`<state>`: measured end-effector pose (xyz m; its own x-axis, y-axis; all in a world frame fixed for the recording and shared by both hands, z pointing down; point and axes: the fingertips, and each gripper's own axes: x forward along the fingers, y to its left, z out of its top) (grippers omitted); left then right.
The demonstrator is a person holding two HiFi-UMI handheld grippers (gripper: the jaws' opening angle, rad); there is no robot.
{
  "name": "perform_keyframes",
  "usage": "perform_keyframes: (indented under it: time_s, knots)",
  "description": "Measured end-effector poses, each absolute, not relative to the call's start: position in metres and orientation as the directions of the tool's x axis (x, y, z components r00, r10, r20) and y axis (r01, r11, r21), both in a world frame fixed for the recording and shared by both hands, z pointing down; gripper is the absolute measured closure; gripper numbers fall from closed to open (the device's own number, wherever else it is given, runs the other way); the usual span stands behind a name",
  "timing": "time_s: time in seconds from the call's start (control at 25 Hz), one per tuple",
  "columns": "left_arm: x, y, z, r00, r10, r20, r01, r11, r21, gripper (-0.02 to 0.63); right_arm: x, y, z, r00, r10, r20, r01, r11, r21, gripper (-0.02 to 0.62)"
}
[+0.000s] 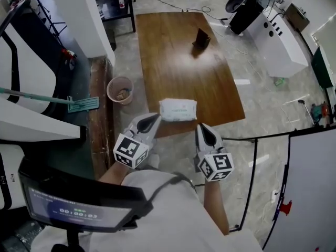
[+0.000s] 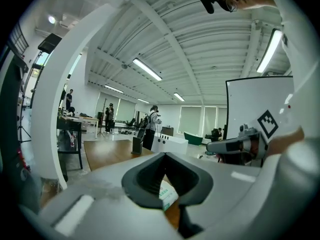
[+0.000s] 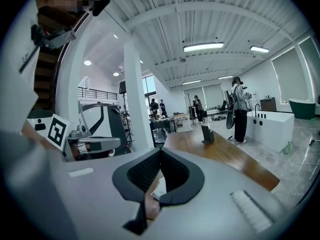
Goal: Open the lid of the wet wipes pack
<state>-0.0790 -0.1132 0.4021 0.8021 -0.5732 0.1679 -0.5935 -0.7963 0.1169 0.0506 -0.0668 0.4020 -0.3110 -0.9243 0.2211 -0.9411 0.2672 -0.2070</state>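
Ahead of left gripper (image 1: pixel 156 117) and right gripper (image 1: pixel 201 126), jaws together, lies the wipes pack (image 1: pixel 178 109).

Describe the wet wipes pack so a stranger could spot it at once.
On the long wooden table, look at the near edge. The wet wipes pack lies there, flat and white; the only other thing, a dark stand, is upright at the far end.
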Motion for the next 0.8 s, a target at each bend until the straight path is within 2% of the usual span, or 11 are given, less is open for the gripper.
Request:
perform_keyframes:
  time_s: [0.2, 0.36, 0.44, 0.8]
  knots:
    - [-0.077, -0.129, 0.408, 0.81, -0.558, 0.179, -0.579, -0.81, 0.095, 0.575, 0.045, -0.079, 0.412, -0.316, -0.917, 0.244, -0.942, 0.273, -0.196, 0.586]
    - [-0.071, -0.134, 0.416, 0.815, -0.545, 0.197, -0.567, -0.82, 0.078, 0.577, 0.045, -0.089, 0.426, -0.327, -0.911, 0.252, -0.941, 0.288, -0.18, 0.588]
    - [-0.068, -0.134, 0.424, 0.815, -0.539, 0.212, -0.562, -0.824, 0.068, 0.598, 0.046, -0.092, 0.437, -0.34, -0.904, 0.26, -0.937, 0.303, -0.172, 0.588]
    - [-0.047, -0.149, 0.456, 0.777, -0.557, 0.291, -0.59, -0.807, 0.029, 0.598, 0.055, -0.12, 0.484, -0.43, -0.844, 0.32, -0.902, 0.39, -0.183, 0.588]
